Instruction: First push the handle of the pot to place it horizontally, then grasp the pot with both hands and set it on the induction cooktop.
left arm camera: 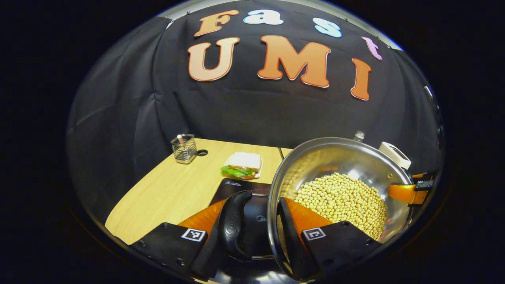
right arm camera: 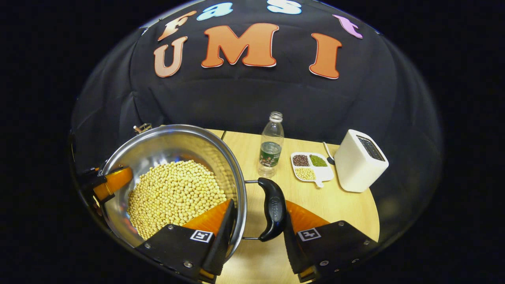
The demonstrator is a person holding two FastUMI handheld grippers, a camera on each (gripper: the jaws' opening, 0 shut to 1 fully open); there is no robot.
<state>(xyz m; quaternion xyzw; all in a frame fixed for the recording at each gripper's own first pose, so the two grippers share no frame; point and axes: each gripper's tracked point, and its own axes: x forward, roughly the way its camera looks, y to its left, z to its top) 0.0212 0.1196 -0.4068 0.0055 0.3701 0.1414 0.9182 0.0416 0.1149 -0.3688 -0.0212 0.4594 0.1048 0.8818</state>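
A steel pot [right arm camera: 169,173] heaped with soybeans [right arm camera: 173,197] hung above the wooden table [right arm camera: 339,205], the left gripper [left arm camera: 252,232] and right gripper [right arm camera: 256,225] each clamped over rim and side handle. Uneven lifting could probably tilt it and spill beans before the cooktop [left arm camera: 236,187]
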